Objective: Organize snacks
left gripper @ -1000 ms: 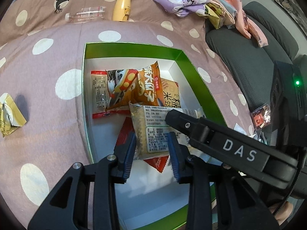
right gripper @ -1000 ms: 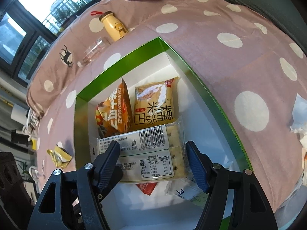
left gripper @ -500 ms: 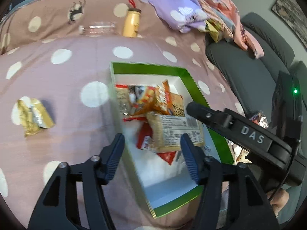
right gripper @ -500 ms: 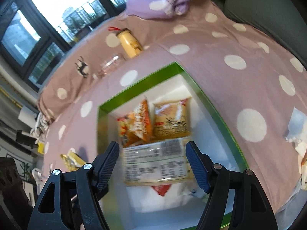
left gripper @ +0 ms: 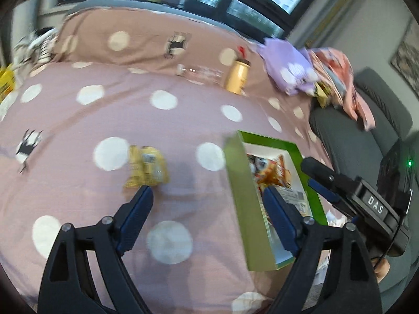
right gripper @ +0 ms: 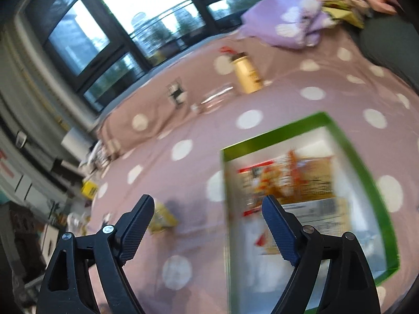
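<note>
Yellow foil catches the eye first: the loose yellow snack packet (left gripper: 146, 167) lies on the polka-dot bed cover (left gripper: 78, 120), just ahead of the left gripper (left gripper: 207, 196) and nearest its left finger, well apart from the green box (left gripper: 242, 198) where the other snacks (left gripper: 272, 172) already sit. The left gripper's jaws have just been opening and now stand wide with nothing between them, only bedding showing in the gap. The right gripper (right gripper: 207, 206) has been opening too, equally empty, its right finger hanging over the box's near corner and the same yellow packet (right gripper: 162, 218) peeking out beside its left finger. Both grippers tilt downward at a moderate slant, side by side; in the left wrist view the right gripper's body and a bit of the person's hand (left gripper: 381, 272) show at the right. The packet looks like the next pick, and the left gripper is better placed. A clean grab would mean centring the open jaws over the crumpled foil, coming down low enough to catch its bulk rather than one flimsy edge, and closing gently since the soft bed will give underneath. The blur makes the packet's exact lie hard to call.
</note>
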Demonstrator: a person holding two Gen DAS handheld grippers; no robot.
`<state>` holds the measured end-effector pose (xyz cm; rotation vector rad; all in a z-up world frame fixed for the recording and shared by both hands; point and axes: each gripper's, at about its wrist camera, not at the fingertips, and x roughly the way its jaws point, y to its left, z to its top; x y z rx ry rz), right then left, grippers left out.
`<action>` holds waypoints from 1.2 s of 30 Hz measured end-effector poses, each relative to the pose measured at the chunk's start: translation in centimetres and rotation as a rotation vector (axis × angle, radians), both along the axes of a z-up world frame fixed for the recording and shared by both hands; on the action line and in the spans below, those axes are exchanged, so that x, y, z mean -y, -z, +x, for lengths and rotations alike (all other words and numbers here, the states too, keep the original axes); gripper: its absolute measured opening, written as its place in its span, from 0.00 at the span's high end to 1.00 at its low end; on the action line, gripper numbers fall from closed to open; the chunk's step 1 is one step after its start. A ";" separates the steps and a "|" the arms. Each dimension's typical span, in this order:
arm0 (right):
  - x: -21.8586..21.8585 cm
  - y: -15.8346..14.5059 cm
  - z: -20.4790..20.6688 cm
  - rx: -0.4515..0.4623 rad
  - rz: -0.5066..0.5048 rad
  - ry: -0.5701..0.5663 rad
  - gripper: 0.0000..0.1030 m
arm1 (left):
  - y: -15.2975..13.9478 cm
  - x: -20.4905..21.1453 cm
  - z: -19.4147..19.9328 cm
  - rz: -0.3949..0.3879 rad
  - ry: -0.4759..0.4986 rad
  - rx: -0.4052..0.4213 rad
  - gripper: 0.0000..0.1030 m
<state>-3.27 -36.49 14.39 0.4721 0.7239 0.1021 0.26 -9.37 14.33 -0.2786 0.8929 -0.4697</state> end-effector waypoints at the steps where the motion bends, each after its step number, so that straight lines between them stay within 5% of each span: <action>1: -0.5 0.0 0.2 -0.003 -0.002 -0.009 0.17 | 0.1 -1.1 0.0 -0.003 -0.017 -0.001 0.17; 14: -10.2 1.7 5.4 -0.126 -0.051 -0.146 0.17 | 3.0 -11.0 0.5 0.063 -0.171 -0.016 0.08; 19: -14.3 3.8 8.4 -0.194 -0.118 -0.207 0.17 | 5.6 -13.5 2.0 0.001 -0.233 -0.073 0.07; 29: -18.6 8.2 13.1 -0.282 -0.284 -0.288 0.17 | 8.0 -14.9 3.7 0.011 -0.309 -0.128 0.07; 36: -18.6 10.9 15.3 -0.344 -0.254 -0.308 0.17 | 8.7 -14.7 4.0 0.031 -0.310 -0.144 0.07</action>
